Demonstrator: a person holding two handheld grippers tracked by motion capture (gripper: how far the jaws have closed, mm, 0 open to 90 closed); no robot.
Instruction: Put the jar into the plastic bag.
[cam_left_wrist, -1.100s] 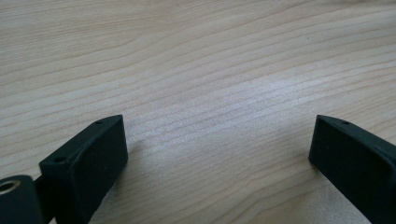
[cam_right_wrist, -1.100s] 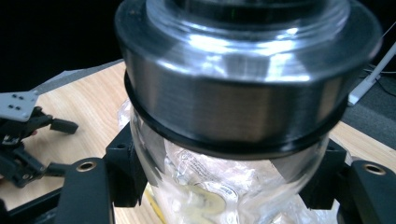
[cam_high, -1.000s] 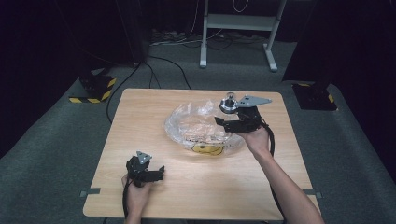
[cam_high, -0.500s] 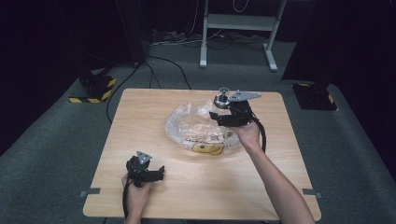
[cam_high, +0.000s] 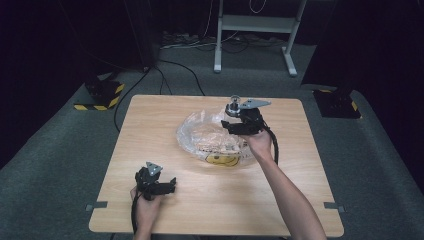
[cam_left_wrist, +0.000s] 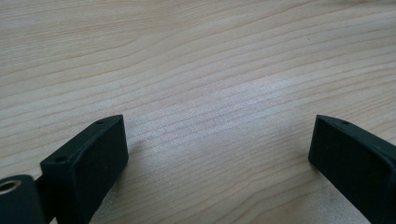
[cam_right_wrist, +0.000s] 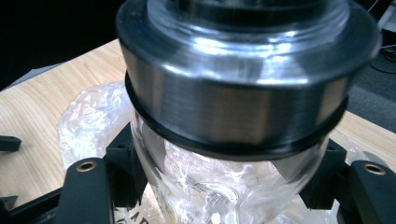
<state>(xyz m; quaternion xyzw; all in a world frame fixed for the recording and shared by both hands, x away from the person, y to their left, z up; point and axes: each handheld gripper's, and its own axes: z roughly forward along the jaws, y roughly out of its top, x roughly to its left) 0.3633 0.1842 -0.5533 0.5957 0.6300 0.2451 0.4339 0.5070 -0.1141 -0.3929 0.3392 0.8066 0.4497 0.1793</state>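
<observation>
My right gripper (cam_high: 234, 115) hovers over the far right edge of a crumpled clear plastic bag (cam_high: 210, 137) with a yellow smiley print. It is shut on a clear glass jar (cam_high: 233, 106) that carries a wide metal band. In the right gripper view the jar (cam_right_wrist: 233, 93) looms close, the black pads (cam_right_wrist: 125, 168) press on the glass below the band, and the bag (cam_right_wrist: 88, 121) lies beneath. My left gripper (cam_high: 171, 184) rests on the table's near left part. It stands open in the left gripper view (cam_left_wrist: 219, 149), with bare wood between its jaws.
The wooden table (cam_high: 150, 125) stands on grey carpet. A white metal frame (cam_high: 255, 30) is behind it. Black boxes with yellow-black tape sit on the floor at the far left (cam_high: 102, 92) and far right (cam_high: 337, 102).
My right hand has carried the jar to the left and a little lower, from the bag's right side to over its edge. The left gripper has stayed put.
</observation>
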